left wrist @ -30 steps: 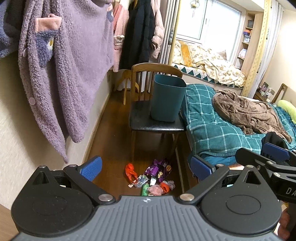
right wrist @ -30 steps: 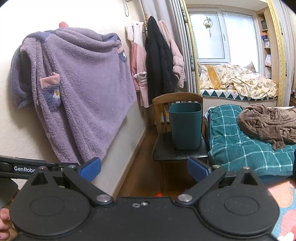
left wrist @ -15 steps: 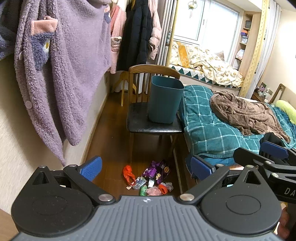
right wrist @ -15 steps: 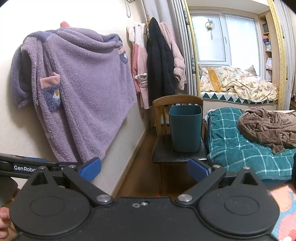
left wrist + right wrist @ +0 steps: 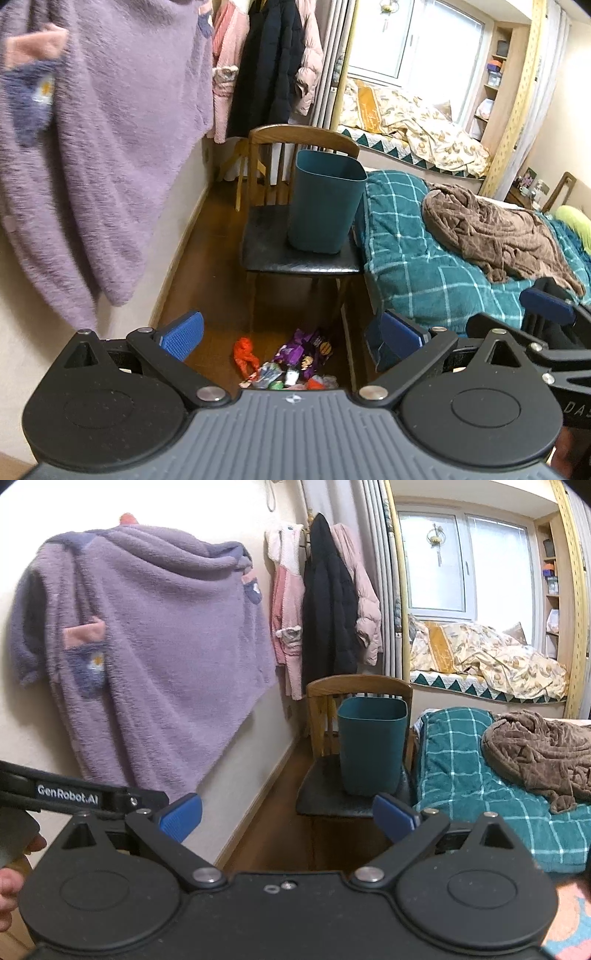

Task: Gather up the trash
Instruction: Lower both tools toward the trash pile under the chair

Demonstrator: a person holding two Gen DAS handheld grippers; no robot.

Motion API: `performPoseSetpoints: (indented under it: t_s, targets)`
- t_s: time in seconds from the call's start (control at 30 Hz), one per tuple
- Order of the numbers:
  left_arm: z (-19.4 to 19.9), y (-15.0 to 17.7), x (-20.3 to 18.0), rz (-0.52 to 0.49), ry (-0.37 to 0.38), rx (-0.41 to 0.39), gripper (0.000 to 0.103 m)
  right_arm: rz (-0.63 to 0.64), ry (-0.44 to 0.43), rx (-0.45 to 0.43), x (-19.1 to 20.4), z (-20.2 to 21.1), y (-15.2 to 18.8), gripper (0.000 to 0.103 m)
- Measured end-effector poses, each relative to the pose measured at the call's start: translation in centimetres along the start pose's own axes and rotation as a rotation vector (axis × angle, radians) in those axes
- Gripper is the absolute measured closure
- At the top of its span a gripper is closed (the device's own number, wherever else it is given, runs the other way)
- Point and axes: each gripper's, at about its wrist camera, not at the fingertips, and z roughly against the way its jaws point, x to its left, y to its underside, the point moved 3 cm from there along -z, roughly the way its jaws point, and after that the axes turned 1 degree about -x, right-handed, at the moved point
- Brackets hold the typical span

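A pile of trash wrappers (image 5: 291,363), purple, orange and green, lies on the wooden floor in front of a chair. A teal bin (image 5: 325,205) stands on the chair's black seat (image 5: 273,249); it also shows in the right wrist view (image 5: 371,744). My left gripper (image 5: 290,334) is open and empty, above and short of the trash. My right gripper (image 5: 288,818) is open and empty, held higher and facing the chair; its fingers show at the right edge of the left wrist view (image 5: 546,301). The trash is hidden in the right wrist view.
A purple robe (image 5: 92,147) and coats (image 5: 273,66) hang on the left wall. A bed with a teal checked cover (image 5: 424,258) and a brown blanket (image 5: 495,232) stands right of the chair. The floor strip between wall and bed is narrow.
Both grippers have moved forward toward the chair and bin. The left view has tilted down a little, and the trash sits lower in the frame.
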Motion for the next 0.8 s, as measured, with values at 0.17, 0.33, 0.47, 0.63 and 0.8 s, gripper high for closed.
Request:
performPoseSetpoints:
  t_s: [0.17, 0.33, 0.47, 0.63, 0.8]
  targets:
    - [-6.7, -2.1, -2.5, 0.005, -0.027, 0.046, 0.0, -0.017, -0.02, 0.032, -5.4, -4.7, 0.2, 0.004]
    - [-13.5, -2.5, -4.9, -0.018, -0.072, 0.083, 0.0, -0.006, -0.065, 0.111, -10.3, -10.6, 0.9, 0.004]
    - [-19.0, -1.7, -5.1, -0.01, -0.106, 0.129, 0.0, 0.005, -0.089, 0.203, -13.7, -15.4, 2.5, 0.007]
    - [-28.0, 1.0, -3.9, -0.068, -0.099, 0.232, 0.0, 0.015, -0.071, 0.298, -16.5, -21.3, 6.6, 0.008]
    - [-39.1, 6.8, -1.6, -0.134, -0.066, 0.381, 0.0, 0.026, -0.031, 0.403, -17.7, -28.4, 13.3, 0.018]
